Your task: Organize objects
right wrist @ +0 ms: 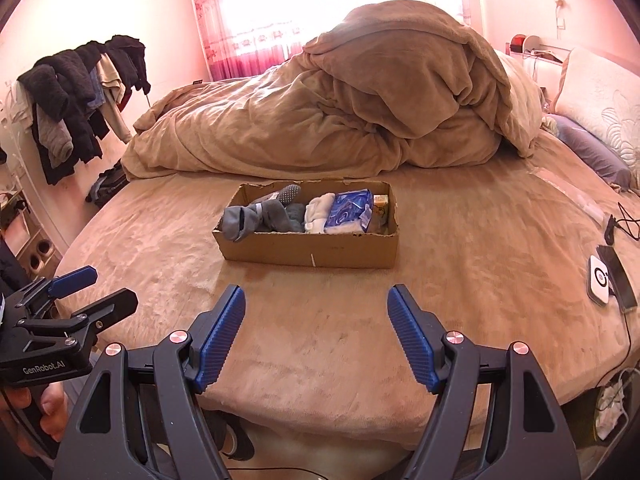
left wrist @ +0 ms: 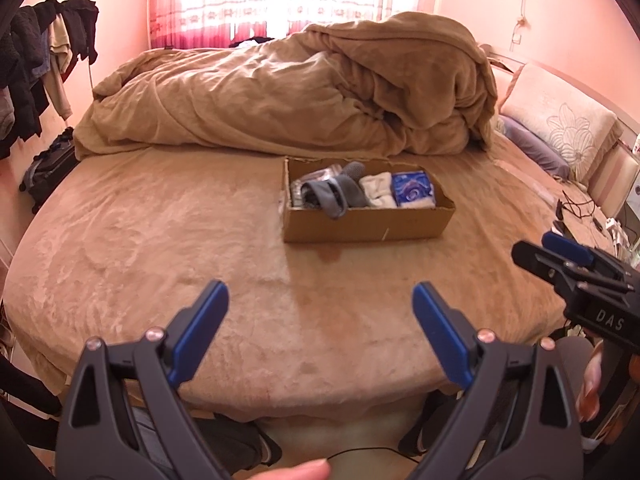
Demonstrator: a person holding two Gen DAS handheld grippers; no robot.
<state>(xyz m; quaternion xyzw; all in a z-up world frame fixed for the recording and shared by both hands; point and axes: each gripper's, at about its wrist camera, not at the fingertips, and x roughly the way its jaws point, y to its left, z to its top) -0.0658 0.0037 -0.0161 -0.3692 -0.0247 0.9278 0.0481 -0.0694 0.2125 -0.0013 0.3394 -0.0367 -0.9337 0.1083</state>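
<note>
A shallow cardboard box (left wrist: 362,224) (right wrist: 312,250) sits on the tan bed (left wrist: 168,240) (right wrist: 460,264), in front of the heaped blanket. It holds grey socks (left wrist: 340,194) (right wrist: 264,216), a white folded cloth (left wrist: 376,186) (right wrist: 318,212), a blue patterned pack (left wrist: 413,188) (right wrist: 352,210) and a yellow item (right wrist: 381,202) at its right end. My left gripper (left wrist: 320,300) is open and empty above the bed's near edge. My right gripper (right wrist: 316,304) is open and empty, also short of the box. Each gripper shows in the other's view: the right one (left wrist: 560,256), the left one (right wrist: 80,288).
A bunched tan blanket (left wrist: 304,88) (right wrist: 340,104) fills the far bed. Pillows (left wrist: 560,128) (right wrist: 600,92) lie at right. A white device, phone (right wrist: 608,280) and cables lie at the bed's right edge. Dark clothes (left wrist: 36,52) (right wrist: 80,92) hang at left.
</note>
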